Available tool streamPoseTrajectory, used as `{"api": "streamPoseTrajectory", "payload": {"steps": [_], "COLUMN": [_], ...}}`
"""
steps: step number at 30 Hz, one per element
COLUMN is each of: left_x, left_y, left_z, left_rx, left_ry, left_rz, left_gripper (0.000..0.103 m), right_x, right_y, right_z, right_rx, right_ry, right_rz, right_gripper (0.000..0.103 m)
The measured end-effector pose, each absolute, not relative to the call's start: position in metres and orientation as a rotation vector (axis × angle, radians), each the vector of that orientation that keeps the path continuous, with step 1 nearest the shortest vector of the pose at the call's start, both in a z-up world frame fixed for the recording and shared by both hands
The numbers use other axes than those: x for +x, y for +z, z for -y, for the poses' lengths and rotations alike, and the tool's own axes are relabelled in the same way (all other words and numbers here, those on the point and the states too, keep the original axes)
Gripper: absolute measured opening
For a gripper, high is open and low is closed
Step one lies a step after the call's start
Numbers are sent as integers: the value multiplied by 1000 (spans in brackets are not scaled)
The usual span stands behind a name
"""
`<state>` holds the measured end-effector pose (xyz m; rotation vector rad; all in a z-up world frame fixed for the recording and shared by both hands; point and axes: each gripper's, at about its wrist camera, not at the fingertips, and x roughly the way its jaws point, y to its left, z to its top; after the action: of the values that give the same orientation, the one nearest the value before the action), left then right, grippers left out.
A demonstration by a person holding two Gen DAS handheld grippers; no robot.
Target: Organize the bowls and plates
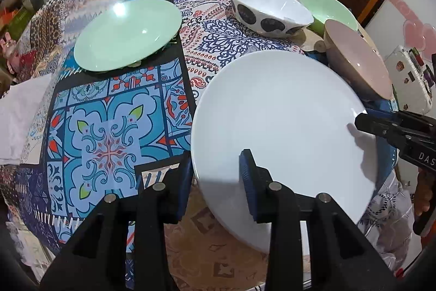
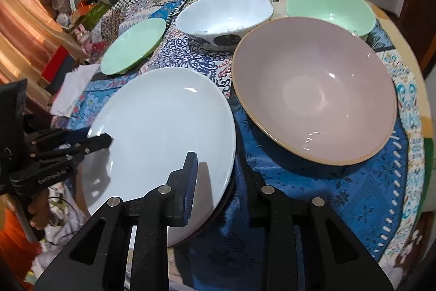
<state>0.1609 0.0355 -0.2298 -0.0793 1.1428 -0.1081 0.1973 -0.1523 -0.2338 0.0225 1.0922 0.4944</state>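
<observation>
Both hand-held grippers, left (image 1: 216, 176) and right (image 2: 215, 176), are straddling the white plate (image 1: 278, 122) rim, jaws apart, not clamped; next: clenching, lifting onto green plate (image 1: 128, 32).

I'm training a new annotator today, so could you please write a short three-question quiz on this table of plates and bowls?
1. True or false: the white plate has a gripper at each of two opposite edges.
2. Which dish sits nearest the white plate? A) green plate B) pink bowl C) green bowl
3. Fill in: the white bowl carries dark ____ on its outside.

Key
1. True: the left gripper and the right gripper each straddle its rim, jaws apart.
2. B
3. spots
</observation>
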Motion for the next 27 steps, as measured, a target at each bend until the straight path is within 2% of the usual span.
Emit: {"api": "streamPoseTrajectory", "payload": {"steps": [9, 16, 18, 20, 27], "left_x": [157, 145, 144, 144, 150], "left_y": [-226, -208, -201, -194, -175], "left_z": [-42, -53, -60, -70, -107], "left_rx": [-117, -72, -84, -100, -117], "left_ry": [-124, -78, -63, -49, 45], "left_rz": [-1135, -1071, -1051, -1029, -960], "left_gripper": [35, 45, 49, 59, 65], "right_x": [190, 191, 191, 193, 207], "right_y": [-225, -202, -197, -189, -167], "right_z": [152, 150, 144, 137, 109], "right_rx": [-22, -24, -29, -39, -85], "right_ry": [491, 494, 505, 522, 550], "right_rz": [-1050, -987, -971, -949, -869], "right_gripper": [28, 29, 36, 42, 53]}}
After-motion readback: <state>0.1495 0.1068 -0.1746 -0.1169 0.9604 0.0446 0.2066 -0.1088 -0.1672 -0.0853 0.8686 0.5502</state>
